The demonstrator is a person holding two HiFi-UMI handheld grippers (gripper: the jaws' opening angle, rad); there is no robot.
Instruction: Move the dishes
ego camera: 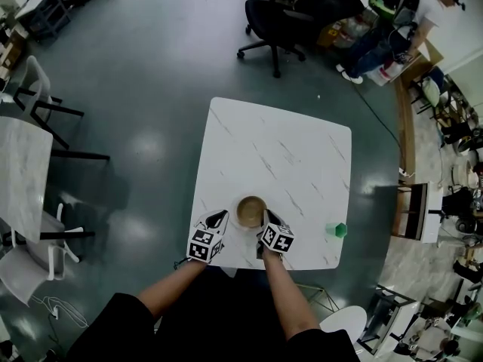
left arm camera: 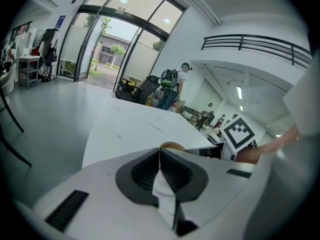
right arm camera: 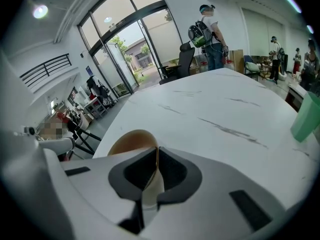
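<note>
White marble bench (ego camera: 302, 149) has the brown bowl (ego camera: 251, 211) at its near edge, left hand-held gripper (ego camera: 224, 217) and right hand-held gripper (ego camera: 266, 217) both clenched on opposite rims, so best lift both together, level, pinch firm, clear of green cup (ego camera: 336, 230) at the bench's near-right corner.
</note>
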